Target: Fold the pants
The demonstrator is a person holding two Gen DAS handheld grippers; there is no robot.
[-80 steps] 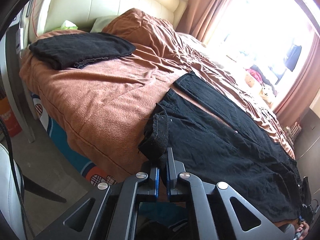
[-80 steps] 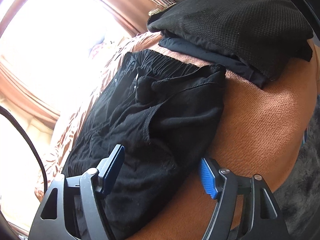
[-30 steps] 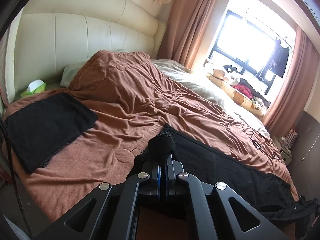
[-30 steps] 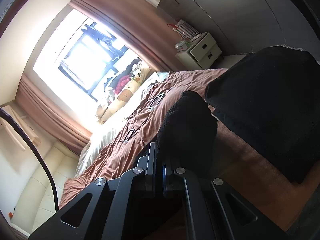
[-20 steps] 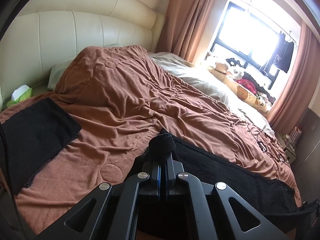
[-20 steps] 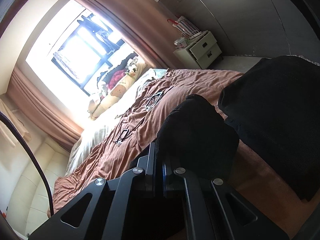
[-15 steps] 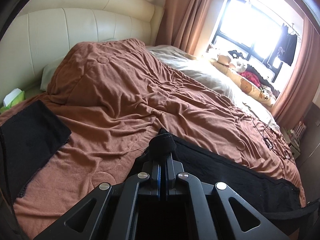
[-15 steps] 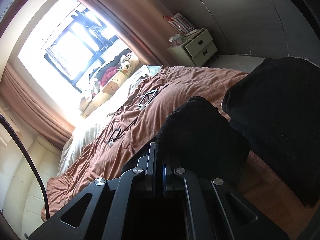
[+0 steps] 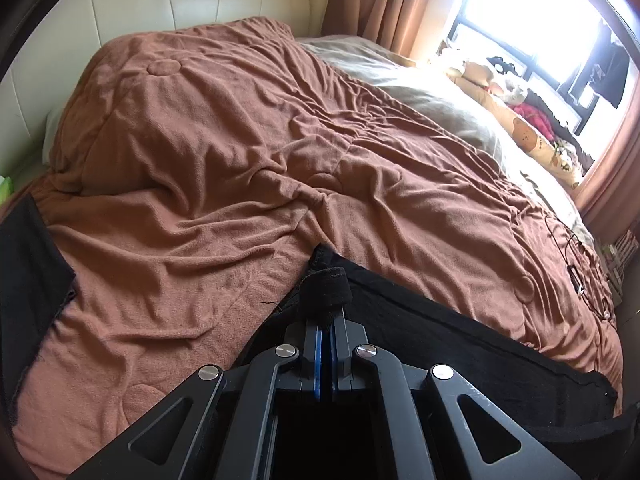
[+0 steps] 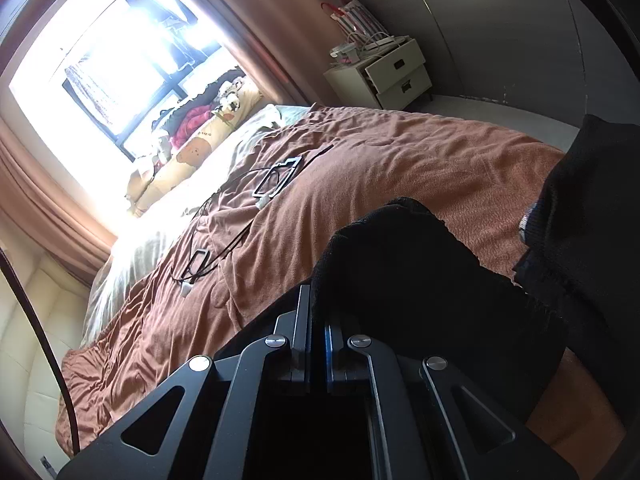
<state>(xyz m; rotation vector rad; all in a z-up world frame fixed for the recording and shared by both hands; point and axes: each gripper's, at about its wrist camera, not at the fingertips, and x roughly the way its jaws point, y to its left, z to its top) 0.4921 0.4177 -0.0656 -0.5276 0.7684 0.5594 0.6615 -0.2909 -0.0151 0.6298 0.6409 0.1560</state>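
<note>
Pants (image 9: 460,344) pinched at both ends, first fold mid-carry over the brown blanket (image 9: 280,140).

Left wrist: our left gripper (image 9: 325,322) has its jaws clamped on a black hem bunched at 12 o'clock; the taut edge runs off toward 4 o'clock. Right wrist: our right gripper (image 10: 316,320) is closed on a thick wad of the pants, bulging at 1 o'clock, with the stack of folded clothes (image 10: 592,220) at 3 o'clock. We judge it early: the fold isn't laid down, and further folds and stacking remain.

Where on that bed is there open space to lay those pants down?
The brown blanket lies bare between the black pants and the cream headboard. It is crowded by the folded black clothes and the cables.
</note>
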